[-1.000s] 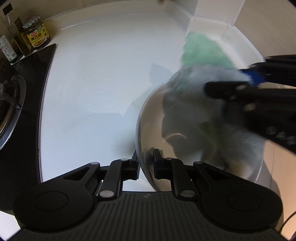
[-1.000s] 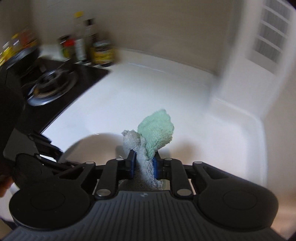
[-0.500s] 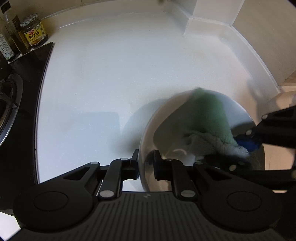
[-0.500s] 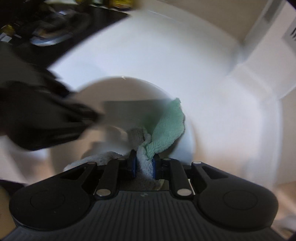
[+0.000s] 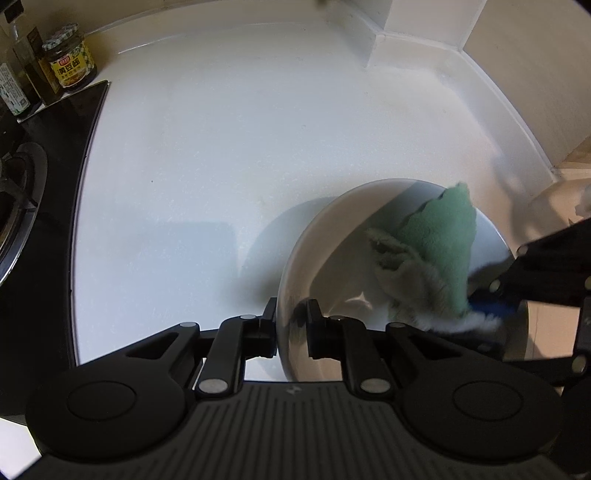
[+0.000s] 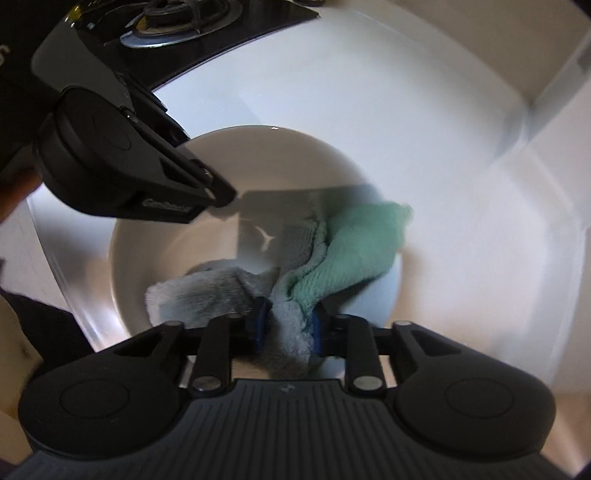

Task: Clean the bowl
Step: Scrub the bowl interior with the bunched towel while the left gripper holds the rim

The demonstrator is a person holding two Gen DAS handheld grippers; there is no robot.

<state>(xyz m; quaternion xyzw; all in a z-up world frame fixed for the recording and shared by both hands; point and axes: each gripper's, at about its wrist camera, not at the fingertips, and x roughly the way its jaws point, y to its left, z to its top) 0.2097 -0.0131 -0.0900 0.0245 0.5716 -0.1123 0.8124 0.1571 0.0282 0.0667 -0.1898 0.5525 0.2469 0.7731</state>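
A white bowl sits on the white counter at the lower right; it also shows in the right wrist view. My left gripper is shut on the bowl's near rim, one finger outside and one inside; it shows in the right wrist view at the bowl's left rim. My right gripper is shut on a green and grey cloth, which lies pressed inside the bowl. The cloth shows in the left wrist view, with the right gripper coming in from the right.
A black gas hob lies along the left edge, with its burner at the top of the right wrist view. A jar and bottles stand at the back left. A wall corner rises at the back right.
My right gripper came down with the cloth from above the bowl into it and now drags the cloth across the inside. My left gripper kept its hold on the rim.
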